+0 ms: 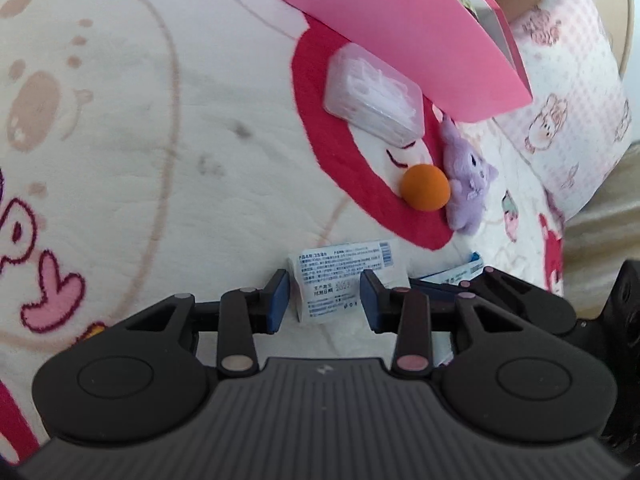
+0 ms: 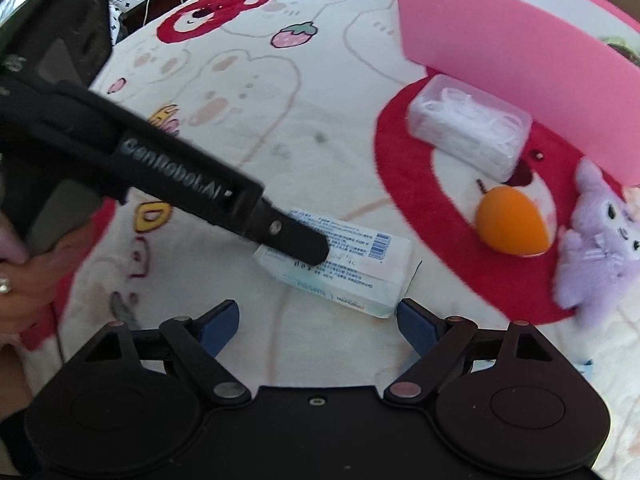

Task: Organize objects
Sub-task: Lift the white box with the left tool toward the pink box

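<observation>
- Left wrist view: left hand-held gripper (image 1: 324, 300) clamped on the wipes packet (image 1: 340, 280), pads on its two sides, likely for lifting toward the pink box (image 1: 400, 40).
- Blanket (image 1: 160, 120): floss case (image 1: 372, 94), orange sponge (image 1: 426, 187) and purple plush (image 1: 466, 188) lie beside the box, unsorted.
- Right wrist view: right hand-held gripper (image 2: 318, 322) apart, empty, just short of the packet's near end; the left one grips its far end.

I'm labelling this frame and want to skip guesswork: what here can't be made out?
- Pink box contents: its wall hides them in both wrist views.
- Tissue pack print: too small and blurred; the left tool, shut on it, covers part in the right wrist view.
- Purple plush toy: cut off by the right edge there.
- Right tool: open; whether its pad touches the pack is unclear.
</observation>
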`<action>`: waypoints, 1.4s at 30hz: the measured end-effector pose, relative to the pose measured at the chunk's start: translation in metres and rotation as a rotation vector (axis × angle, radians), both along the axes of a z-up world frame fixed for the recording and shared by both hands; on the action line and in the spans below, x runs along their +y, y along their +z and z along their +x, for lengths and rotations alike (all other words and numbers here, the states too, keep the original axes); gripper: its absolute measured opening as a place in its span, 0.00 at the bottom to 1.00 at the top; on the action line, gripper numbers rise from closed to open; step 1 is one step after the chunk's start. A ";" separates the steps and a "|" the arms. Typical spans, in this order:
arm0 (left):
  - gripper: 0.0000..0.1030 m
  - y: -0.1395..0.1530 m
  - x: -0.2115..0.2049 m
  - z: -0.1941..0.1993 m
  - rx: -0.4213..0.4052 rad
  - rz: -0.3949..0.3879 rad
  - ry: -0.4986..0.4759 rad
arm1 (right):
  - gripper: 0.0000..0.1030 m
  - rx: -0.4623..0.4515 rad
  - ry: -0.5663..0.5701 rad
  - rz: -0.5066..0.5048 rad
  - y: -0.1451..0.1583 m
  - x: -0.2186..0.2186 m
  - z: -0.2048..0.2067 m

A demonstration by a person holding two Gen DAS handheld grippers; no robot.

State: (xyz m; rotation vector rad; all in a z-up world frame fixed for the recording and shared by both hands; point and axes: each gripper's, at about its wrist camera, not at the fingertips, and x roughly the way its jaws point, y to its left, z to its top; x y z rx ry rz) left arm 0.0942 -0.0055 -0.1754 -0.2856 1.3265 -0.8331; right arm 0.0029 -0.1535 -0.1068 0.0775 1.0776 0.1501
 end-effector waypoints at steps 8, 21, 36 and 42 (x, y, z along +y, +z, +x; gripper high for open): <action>0.33 -0.005 0.001 -0.002 -0.008 -0.006 0.005 | 0.71 -0.001 -0.091 0.023 -0.011 -0.009 0.007; 0.30 -0.001 -0.012 -0.016 -0.090 0.048 -0.001 | 0.67 -0.095 -0.203 -0.026 -0.019 0.001 -0.006; 0.37 0.013 -0.006 -0.024 -0.136 0.067 -0.055 | 0.63 -0.135 -0.163 -0.183 -0.009 0.038 -0.013; 0.37 0.019 0.011 -0.016 -0.065 0.021 -0.042 | 0.65 -0.140 -0.150 -0.164 -0.001 0.043 -0.015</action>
